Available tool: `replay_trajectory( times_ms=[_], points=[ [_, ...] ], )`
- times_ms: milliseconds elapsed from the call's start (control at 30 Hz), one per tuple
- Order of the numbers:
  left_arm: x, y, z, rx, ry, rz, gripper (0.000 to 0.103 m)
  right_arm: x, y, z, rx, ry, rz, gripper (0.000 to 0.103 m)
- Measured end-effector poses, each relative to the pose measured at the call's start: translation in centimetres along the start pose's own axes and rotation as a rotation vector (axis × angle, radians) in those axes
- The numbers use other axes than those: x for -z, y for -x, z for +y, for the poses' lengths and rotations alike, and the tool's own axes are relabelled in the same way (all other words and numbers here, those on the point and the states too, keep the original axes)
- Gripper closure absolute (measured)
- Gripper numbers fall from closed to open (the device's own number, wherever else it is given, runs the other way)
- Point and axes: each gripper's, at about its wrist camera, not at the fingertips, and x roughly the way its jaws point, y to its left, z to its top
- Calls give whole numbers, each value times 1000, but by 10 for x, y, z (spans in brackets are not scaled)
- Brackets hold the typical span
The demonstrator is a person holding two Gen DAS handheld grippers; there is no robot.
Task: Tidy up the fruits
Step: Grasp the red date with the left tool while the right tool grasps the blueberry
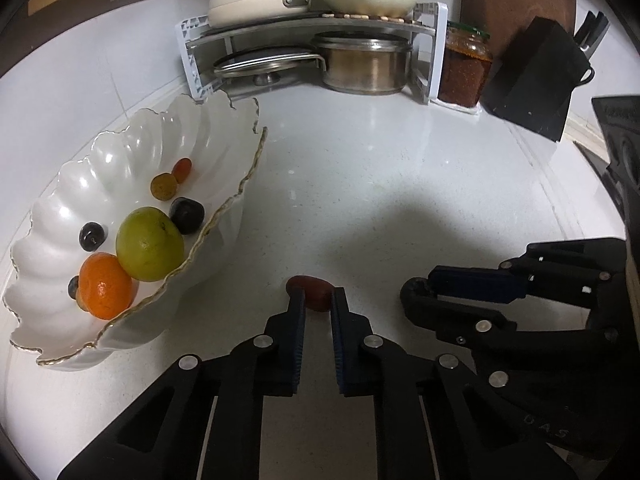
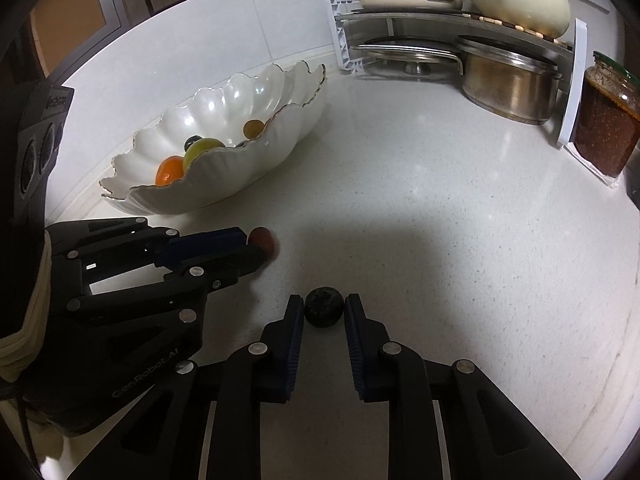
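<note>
A small red-brown fruit [image 1: 316, 284] lies on the white counter with my left gripper [image 1: 317, 298] shut on it, one pad on each side. From the right wrist view, that gripper [image 2: 258, 250] shows side-on with the red fruit [image 2: 265, 238] at its tip. My right gripper [image 2: 324, 302] is shut on a dark round berry [image 2: 324, 312] that rests on the counter. It shows at the right [image 1: 416, 294] in the left wrist view. A white scalloped bowl [image 1: 240, 184] [image 2: 224, 188] to the left holds a green fruit [image 1: 150, 244], an orange [image 1: 106, 286], dark berries [image 1: 186, 216] and two small fruits [image 1: 164, 186].
At the back stands a corner rack [image 1: 434, 52] with a steel pot [image 1: 366, 64], a lid and cream cookware. A jar of red paste [image 1: 466, 68] and a black knife block [image 1: 532, 80] stand at the right. Bare counter [image 1: 380, 184] lies between the bowl and the rack.
</note>
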Motion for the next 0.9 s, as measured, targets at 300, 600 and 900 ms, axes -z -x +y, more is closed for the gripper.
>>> replay_trajectory(
  times_ms=[300,600,900],
  points=[
    [0,-1,0,-16,-20,-18,75,1,0,0,4,-2,-3,80],
    [-7,-12,-1,6,-35,-7,71,-1,0,-10,6,-28,-8,80],
    [-16,-19,-1,35,-52,-5,71,-5,-1,-15,-1,-46,-5,80]
  ],
)
